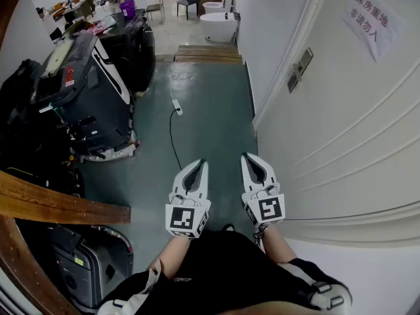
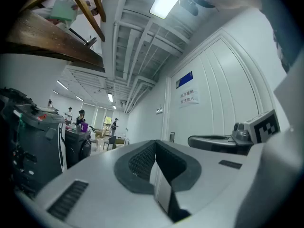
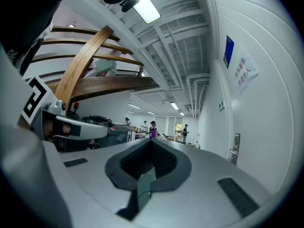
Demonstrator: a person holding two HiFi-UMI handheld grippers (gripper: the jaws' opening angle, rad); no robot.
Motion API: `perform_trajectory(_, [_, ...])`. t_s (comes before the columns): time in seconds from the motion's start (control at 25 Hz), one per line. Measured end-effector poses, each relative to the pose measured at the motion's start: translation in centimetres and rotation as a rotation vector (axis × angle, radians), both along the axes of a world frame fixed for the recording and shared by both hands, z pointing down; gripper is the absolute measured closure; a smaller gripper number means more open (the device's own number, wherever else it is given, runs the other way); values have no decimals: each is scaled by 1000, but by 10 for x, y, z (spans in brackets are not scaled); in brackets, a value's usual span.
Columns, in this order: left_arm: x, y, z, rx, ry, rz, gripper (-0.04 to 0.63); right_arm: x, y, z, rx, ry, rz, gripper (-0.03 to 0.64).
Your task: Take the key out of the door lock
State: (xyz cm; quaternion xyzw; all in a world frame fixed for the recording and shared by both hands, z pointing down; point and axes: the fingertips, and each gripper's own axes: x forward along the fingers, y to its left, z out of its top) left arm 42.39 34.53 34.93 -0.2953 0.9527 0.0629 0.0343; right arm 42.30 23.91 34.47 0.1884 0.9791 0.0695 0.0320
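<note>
The white door (image 1: pixel 354 130) runs along the right of the head view, with a paper sign (image 1: pixel 369 26) on it. Its lock plate with handle (image 1: pixel 298 71) sits far ahead; it also shows small as the lock plate (image 3: pixel 234 148) in the right gripper view and as the lock plate (image 2: pixel 172 137) in the left gripper view. No key can be made out at this distance. My left gripper (image 1: pixel 197 163) and right gripper (image 1: pixel 248 156) are held side by side close to the body, pointing forward. Both are shut with nothing between the jaws.
A large black machine (image 1: pixel 79 90) stands at the left. A wooden beam (image 1: pixel 52 202) crosses the lower left above a grey case (image 1: pixel 85 261). A power strip with cable (image 1: pixel 176 107) lies on the green floor. Wooden steps (image 1: pixel 207 52) lie ahead; people work at far tables.
</note>
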Motion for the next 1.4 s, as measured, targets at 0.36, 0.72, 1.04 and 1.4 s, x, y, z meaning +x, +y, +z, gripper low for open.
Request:
perform_trajectory(0.36, [-7, 41, 20, -1, 38, 16, 571, -7, 49, 10, -41, -16, -30, 609])
perform_trajectory(0.72, [-46, 40, 51, -34, 139, 21, 565, -44, 32, 33, -30, 47, 6, 609])
perform_trajectory(1.04, [-130, 6, 44, -1, 129, -6, 446, -125, -2, 25, -58, 28, -27, 609])
perform_trajectory(1.4, [-213, -67, 32, -17, 135, 20, 426, -212, -67, 10, -63, 12, -30, 609])
